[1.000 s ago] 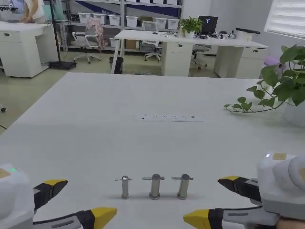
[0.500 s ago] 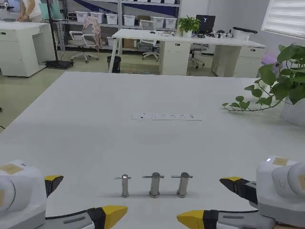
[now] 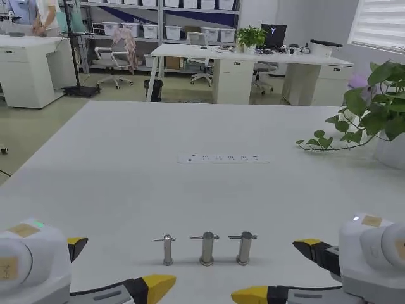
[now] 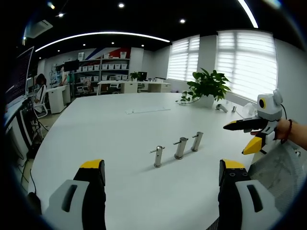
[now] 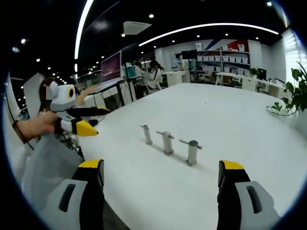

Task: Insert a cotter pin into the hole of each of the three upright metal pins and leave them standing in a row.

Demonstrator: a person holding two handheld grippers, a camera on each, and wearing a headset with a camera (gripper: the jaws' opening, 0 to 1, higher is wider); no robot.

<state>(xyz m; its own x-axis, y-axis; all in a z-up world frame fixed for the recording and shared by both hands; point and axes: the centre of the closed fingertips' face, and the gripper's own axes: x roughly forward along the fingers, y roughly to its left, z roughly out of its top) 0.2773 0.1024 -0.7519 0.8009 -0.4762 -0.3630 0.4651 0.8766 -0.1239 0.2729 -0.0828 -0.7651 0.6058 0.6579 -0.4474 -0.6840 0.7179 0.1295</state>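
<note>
Left gripper [image 3: 120, 263] and right gripper [image 3: 273, 268], jaws wide apart and empty, flank three upright metal pins [image 3: 207, 248] on a white table [image 3: 209, 190].

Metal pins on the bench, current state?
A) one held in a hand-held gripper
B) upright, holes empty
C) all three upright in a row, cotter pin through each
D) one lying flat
C: the three metal pins stand upright in a row on the table, with a cotter pin crossing the top of each. The left hand-held gripper and right hand-held gripper are open and apart from them.
</note>
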